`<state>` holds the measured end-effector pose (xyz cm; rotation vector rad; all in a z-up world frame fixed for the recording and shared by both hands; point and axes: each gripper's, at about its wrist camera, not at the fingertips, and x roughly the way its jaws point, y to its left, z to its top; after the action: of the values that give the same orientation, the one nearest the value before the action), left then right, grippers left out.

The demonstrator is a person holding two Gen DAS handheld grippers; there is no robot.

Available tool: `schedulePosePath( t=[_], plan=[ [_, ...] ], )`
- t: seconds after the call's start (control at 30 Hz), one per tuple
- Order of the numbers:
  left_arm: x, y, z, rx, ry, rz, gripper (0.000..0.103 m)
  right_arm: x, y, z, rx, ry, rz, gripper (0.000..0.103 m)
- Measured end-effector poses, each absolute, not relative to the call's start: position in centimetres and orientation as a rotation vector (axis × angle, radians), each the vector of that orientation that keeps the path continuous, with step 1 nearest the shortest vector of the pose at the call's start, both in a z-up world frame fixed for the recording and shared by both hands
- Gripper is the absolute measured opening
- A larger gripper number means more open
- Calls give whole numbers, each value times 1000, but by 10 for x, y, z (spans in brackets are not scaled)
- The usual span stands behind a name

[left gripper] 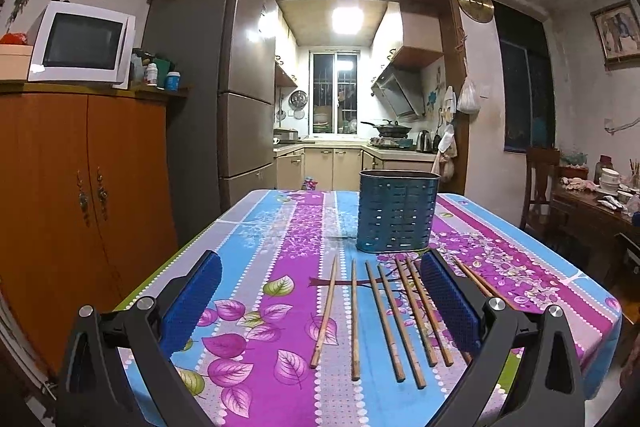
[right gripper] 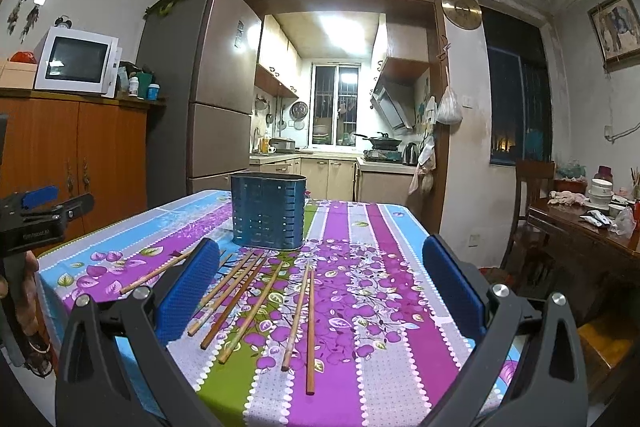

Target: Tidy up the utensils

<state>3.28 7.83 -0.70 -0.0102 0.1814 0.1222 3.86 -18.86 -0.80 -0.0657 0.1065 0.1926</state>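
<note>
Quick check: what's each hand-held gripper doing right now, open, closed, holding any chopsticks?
Left hand-held gripper: open, holding nothing, above the chopsticks.
Right hand-held gripper: open, holding nothing, above the table.

teal slotted holder (left gripper: 396, 213), brown chopsticks (left gripper: 386, 321), purple-blue floral striped tablecloth (left gripper: 280, 259).

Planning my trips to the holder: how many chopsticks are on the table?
7 chopsticks: six in a row before the blue holder, one farther right behind the left gripper's finger; others may be hidden.
</note>
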Motion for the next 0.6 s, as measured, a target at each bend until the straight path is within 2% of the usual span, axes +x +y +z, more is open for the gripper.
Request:
schedulePosePath(
  t=[0.6],
  plan=[
    [24, 46, -2, 34, 160, -16, 99, 37, -183, 7, -47, 99, 217, 98]
  ],
)
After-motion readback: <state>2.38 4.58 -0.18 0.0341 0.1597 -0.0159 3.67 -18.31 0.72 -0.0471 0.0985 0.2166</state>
